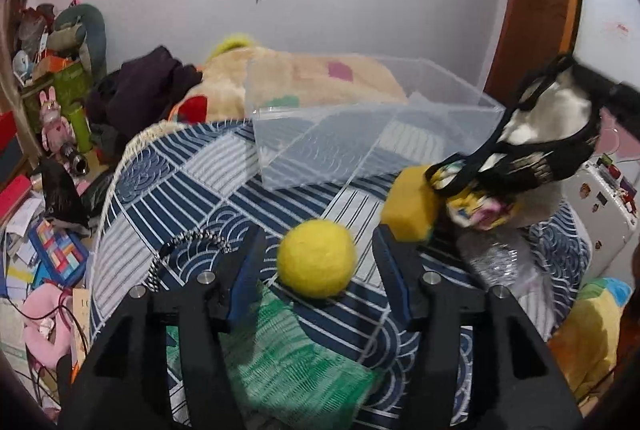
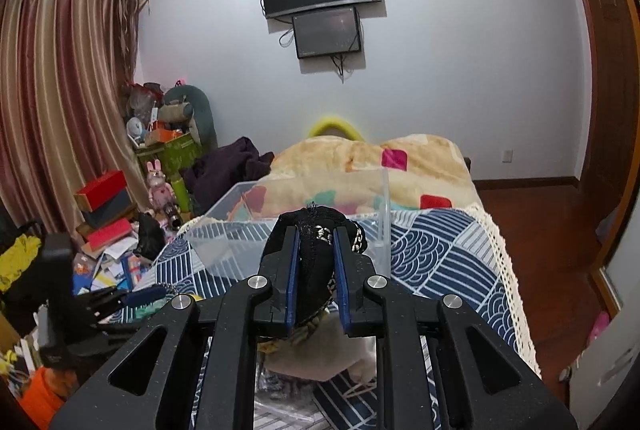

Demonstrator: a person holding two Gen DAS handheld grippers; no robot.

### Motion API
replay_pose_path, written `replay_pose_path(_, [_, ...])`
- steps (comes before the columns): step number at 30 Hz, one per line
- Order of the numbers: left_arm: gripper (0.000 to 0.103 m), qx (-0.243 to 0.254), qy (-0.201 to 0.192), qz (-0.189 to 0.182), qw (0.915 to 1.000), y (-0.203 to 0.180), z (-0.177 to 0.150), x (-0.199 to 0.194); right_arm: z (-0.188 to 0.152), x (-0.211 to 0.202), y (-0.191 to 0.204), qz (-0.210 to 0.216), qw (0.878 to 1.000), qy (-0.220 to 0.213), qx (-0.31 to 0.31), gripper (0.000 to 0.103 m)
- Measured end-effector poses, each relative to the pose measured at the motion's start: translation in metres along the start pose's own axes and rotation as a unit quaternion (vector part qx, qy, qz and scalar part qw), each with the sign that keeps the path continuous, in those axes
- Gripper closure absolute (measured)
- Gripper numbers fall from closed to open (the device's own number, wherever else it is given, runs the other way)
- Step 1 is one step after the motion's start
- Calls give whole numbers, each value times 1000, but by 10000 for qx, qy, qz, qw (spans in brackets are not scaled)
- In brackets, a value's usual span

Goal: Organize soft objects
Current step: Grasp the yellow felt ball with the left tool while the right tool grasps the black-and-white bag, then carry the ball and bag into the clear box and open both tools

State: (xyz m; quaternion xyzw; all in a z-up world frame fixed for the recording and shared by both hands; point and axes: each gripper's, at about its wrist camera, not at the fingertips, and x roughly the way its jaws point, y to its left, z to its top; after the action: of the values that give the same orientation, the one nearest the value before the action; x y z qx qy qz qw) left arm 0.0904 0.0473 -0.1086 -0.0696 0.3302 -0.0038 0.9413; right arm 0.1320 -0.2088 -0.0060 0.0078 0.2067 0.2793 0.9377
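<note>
Left wrist view: your left gripper [image 1: 318, 262] stands spread around the yellow felt ball [image 1: 317, 258] on the quilt [image 1: 192, 185]; light and squashy, so pinch its middle gently. Your right gripper [image 2: 316, 258] is clamped on a limp black fabric piece [image 2: 316, 254], probably a garment, lifted near the clear bin [image 1: 360, 133].

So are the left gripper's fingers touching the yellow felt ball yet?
Apart. The left wrist view shows bedspread between the yellow felt ball and each of the fingers.

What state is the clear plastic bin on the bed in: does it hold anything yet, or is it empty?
Empty, as far as shown. Through the clear bin only the quilt pattern shows; the yellow ball lies outside it.
</note>
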Motion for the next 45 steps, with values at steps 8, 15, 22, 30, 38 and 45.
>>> replay_pose_path(8, [59, 28, 363, -26, 9993, 0, -4, 24, 14, 1, 3, 85, 9998, -175, -25, 89])
replay_pose_path(15, [60, 72, -47, -95, 9999, -2, 13, 1, 39, -1, 10, 104, 9984, -539, -149, 89])
replay_pose_path(22, [59, 145, -598, -250, 9978, -7, 61, -21, 56, 11, 13, 3, 9972, -737, -111, 89])
replay_pose_path(30, [59, 307, -495, -112, 9982, -7, 105, 7, 56, 51, 17, -304, 9984, -420, -218, 89])
replay_pose_path(38, [59, 429, 248, 53, 9988, -2, 114, 60, 32, 97, 12, -334, 9964, 641, -447, 89])
replay_pose_path(45, [59, 417, 498, 41, 9979, -2, 111, 77, 21, 110, -1, -327, 9874, 1401, -657, 89])
